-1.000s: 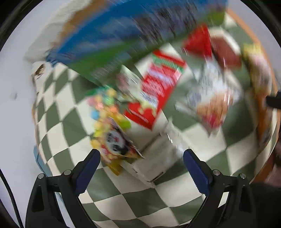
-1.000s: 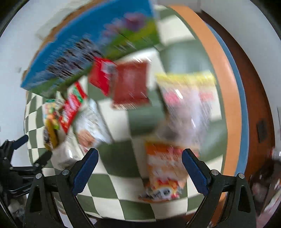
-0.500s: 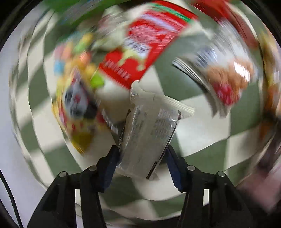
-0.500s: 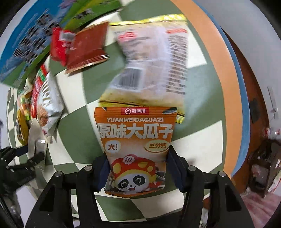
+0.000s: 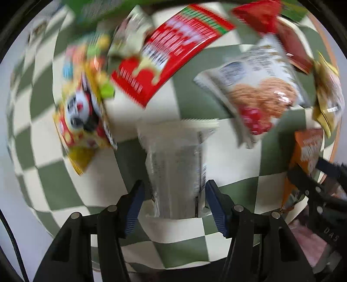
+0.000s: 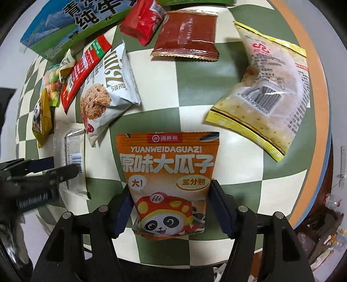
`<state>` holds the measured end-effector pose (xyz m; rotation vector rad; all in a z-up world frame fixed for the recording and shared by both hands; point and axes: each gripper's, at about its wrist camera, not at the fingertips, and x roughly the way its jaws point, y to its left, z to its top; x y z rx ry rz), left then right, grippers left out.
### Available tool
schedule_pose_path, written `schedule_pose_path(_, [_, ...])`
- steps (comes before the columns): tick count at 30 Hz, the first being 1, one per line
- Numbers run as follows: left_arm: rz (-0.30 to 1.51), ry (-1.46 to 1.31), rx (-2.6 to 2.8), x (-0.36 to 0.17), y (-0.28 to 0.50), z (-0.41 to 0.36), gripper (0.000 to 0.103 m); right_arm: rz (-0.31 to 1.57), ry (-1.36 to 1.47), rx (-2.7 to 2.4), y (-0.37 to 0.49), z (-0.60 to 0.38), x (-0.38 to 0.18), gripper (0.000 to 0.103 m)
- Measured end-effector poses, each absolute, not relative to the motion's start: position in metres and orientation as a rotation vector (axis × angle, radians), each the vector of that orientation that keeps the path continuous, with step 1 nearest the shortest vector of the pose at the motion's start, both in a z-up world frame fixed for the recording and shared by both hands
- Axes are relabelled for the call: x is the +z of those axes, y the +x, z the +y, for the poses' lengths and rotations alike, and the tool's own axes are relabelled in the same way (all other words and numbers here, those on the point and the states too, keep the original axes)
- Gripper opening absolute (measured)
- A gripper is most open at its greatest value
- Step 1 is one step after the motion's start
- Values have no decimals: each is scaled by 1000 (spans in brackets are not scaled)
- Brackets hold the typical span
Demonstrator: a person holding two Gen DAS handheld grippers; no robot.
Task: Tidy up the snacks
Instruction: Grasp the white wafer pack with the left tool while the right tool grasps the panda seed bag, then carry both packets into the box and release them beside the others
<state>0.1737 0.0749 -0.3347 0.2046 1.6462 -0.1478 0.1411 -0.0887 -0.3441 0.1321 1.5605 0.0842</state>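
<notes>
My left gripper is shut on a clear silvery snack packet, which also shows in the right wrist view. My right gripper is shut on an orange sunflower-seed bag with a panda; the bag also shows at the right edge of the left wrist view. Both packets are over the green-and-cream checked table.
On the table lie a white cookie bag, a red long packet, a yellow candy bag, a small red packet, a dark red packet, and a pale yellow-edged bag. A blue-green carton stands at the back. The table's orange rim runs on the right.
Both grippers came down from open to shut, the left on the clear packet and the right on the orange bag. The left view has swung since half a second ago.
</notes>
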Motion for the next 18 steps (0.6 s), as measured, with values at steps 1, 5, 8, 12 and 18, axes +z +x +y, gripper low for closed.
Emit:
schedule_pose_path(1, [1639, 226, -147, -337, 173, 72, 56, 1562, 140, 84, 138, -89, -344, 70])
schedule_pose_path(5, [1659, 208, -116, -358, 180, 63, 55, 1565, 131, 75, 148, -99, -348, 70])
schedule_pose_path(8, [1621, -12, -67, -349, 174, 85, 52, 1532, 94, 58, 149, -98, -345, 60])
schedule_pose_path(12, [1662, -167, -34, -355, 162, 104, 55, 1465, 95, 35, 150, -99, -328, 61])
schedule_pose_path(18, [1665, -84, -36, -369, 140, 95, 57, 1560, 89, 54, 156, -102, -343, 71])
